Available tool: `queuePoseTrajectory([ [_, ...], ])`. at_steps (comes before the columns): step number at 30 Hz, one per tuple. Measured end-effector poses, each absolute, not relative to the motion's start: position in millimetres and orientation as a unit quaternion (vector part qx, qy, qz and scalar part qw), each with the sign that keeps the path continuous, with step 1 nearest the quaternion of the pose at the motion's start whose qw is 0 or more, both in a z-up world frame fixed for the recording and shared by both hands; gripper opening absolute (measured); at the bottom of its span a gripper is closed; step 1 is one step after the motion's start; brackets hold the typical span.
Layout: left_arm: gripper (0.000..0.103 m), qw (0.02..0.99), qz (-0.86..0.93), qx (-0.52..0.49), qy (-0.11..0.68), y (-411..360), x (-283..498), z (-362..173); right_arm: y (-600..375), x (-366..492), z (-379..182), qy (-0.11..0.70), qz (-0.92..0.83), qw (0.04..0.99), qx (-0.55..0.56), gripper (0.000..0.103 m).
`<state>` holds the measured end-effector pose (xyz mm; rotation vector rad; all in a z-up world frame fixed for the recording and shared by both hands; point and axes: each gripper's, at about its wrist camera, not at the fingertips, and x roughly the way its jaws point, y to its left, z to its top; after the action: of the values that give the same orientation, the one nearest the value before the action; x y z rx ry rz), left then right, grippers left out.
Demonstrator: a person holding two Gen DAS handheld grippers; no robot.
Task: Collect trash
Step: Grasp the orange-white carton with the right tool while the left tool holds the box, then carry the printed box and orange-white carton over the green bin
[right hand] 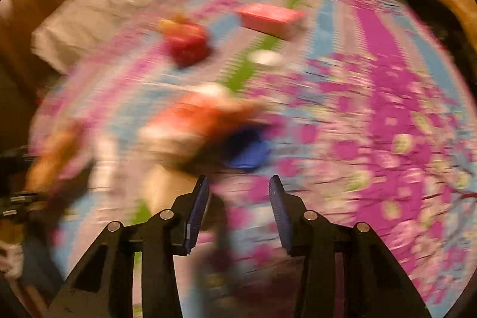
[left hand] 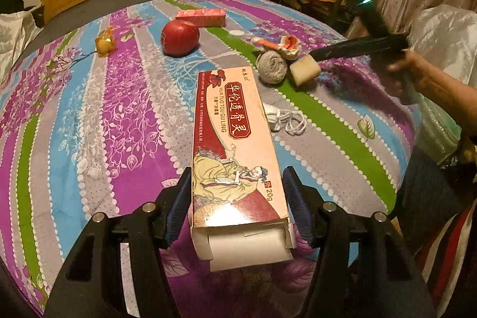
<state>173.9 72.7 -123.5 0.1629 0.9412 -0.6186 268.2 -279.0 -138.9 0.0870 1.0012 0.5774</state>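
Ointment box point(left hand: 237, 151) lies on striped bedsheet point(left hand: 89, 121) btwn left gripper point(left hand: 237, 207) fingers, jaws apart, no visible clamp. Apple point(left hand: 179, 37), steel-wool ball point(left hand: 272, 67), white cord point(left hand: 286, 119) beyond. Right gripper point(right hand: 237, 209) open, empty; view blurred.

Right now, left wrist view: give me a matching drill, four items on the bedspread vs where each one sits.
Items:
1. long ointment box
2. red apple
3. pink carton
4. grey yarn ball

Places:
A. far end, just behind the apple
B. between the left gripper's jaws
C. beside the pale block, at the right gripper's tip
D. in front of the pink carton, right of the gold wrapper

Pairs: 1-B, 2-D, 3-A, 4-C
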Motion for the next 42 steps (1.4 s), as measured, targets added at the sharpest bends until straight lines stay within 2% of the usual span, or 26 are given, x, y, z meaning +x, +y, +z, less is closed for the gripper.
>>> queuePoseTrajectory([
  [2, 0.058, 0.84, -0.293, 0.08, 0.45, 71, 176, -127, -283, 267, -136, 0.455, 0.227, 0.861, 0.02, 0.059],
  [8, 0.058, 0.838, -0.294, 0.082, 0.453, 65, 177, -130, -261, 281, -165, 0.478, 0.199, 0.847, -0.115, 0.06],
  [13, 0.058, 0.836, -0.289, 0.076, 0.461, 68, 177, -136, -271, 277, -150, 0.454, 0.212, 0.864, -0.053, 0.06],
  [20, 0.058, 0.836, -0.287, 0.076, 0.461, 64, 178, -139, -248, 302, -146, 0.444, 0.22, 0.868, -0.032, 0.061],
  [23, 0.058, 0.837, -0.285, 0.067, 0.463, 67, 179, -140, -236, 304, -147, 0.445, 0.221, 0.866, -0.045, 0.064],
  [24, 0.058, 0.836, -0.282, 0.067, 0.465, 67, 180, -142, -232, 305, -150, 0.447, 0.219, 0.866, -0.052, 0.062],
  [25, 0.058, 0.836, -0.28, 0.07, 0.467, 67, 180, -143, -230, 305, -151, 0.445, 0.223, 0.866, -0.05, 0.049],
  [26, 0.058, 0.836, -0.278, 0.072, 0.467, 67, 180, -144, -229, 305, -150, 0.444, 0.215, 0.868, -0.052, 0.042],
  [27, 0.058, 0.836, -0.278, 0.073, 0.467, 67, 179, -144, -228, 304, -151, 0.445, 0.211, 0.868, -0.058, 0.02],
  [28, 0.058, 0.837, -0.278, 0.072, 0.466, 67, 179, -144, -228, 303, -152, 0.45, 0.214, 0.865, -0.053, 0.008],
  [35, 0.058, 0.842, -0.272, 0.066, 0.462, 68, 179, -142, -243, 290, -149, 0.438, 0.209, 0.875, 0.0, 0.006],
  [42, 0.058, 0.846, -0.271, 0.067, 0.455, 67, 176, -137, -254, 267, -105, 0.376, 0.195, 0.905, 0.025, 0.005],
])
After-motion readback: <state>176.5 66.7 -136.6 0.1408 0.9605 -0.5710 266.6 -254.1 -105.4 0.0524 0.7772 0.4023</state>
